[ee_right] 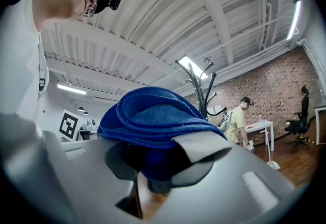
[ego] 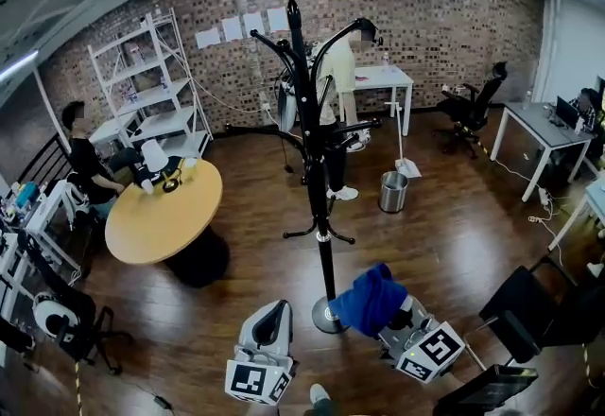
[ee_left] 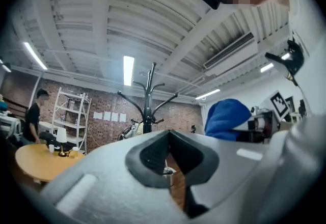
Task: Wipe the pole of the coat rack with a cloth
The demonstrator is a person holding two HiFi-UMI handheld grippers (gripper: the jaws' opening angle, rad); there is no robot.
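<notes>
The right claw (ego: 392, 320) grips the blue cloth (ego: 369, 299) just right of the upright pole (ego: 325, 258), low down. The left claw (ego: 272, 318), closed and empty, hangs left of the pole, slightly farther off.

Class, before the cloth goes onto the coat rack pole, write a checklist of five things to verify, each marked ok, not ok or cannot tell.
1. Grip: blue cloth clamped in right gripper: ok.
2. Spare hand: left gripper shut and empty: ok.
3. Contact: blue cloth on pole: not ok, it seems to sit beside it.
4. Surface: pole free of hanging clothes: ok.
5. Footing: base steady: cannot tell.
</notes>
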